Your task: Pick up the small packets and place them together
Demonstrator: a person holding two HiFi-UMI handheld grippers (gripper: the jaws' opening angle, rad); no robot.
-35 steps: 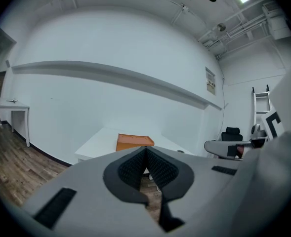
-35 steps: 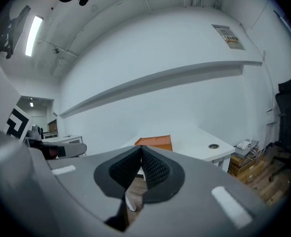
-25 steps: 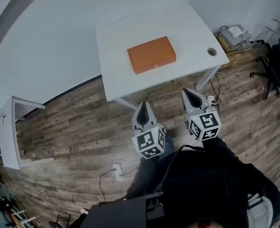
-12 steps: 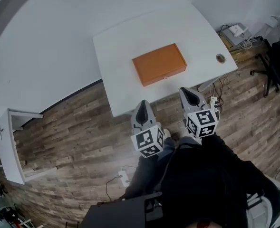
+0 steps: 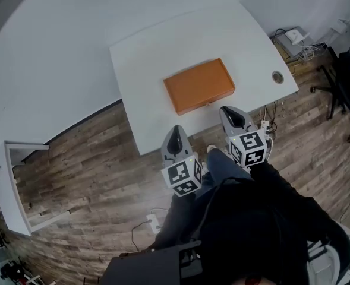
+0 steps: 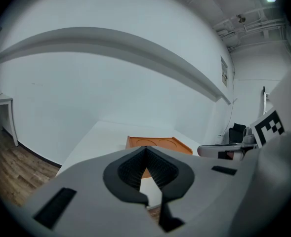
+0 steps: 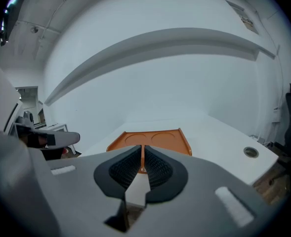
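Wood-plank floor (image 5: 85, 153) runs under a white table (image 5: 139, 70) that stands against a pale wall (image 5: 56, 40); an orange box (image 5: 199, 86) lies flat near the middle of the table top, closer to the near edge, and a small round hole (image 5: 277, 76) sits by the table's right corner. A person in dark clothes stands just before the table, holding both tools out over the floor at its near edge. The left gripper (image 5: 175, 136) points toward the table's front edge, its tip just short of it; the right gripper (image 5: 229, 113) points at the box from the near side, its tip at the table edge, apart from the box.

From the left gripper view the jaws stand together with nothing between them, the orange box ahead beyond the tip; from the right gripper view the jaws are likewise closed and empty, the box straight ahead with two shallow round hollows in its top. Where the small packets lie cannot be told from any view. A white power strip (image 5: 150, 221) with its cord lies on the floor at the left of the person's legs.
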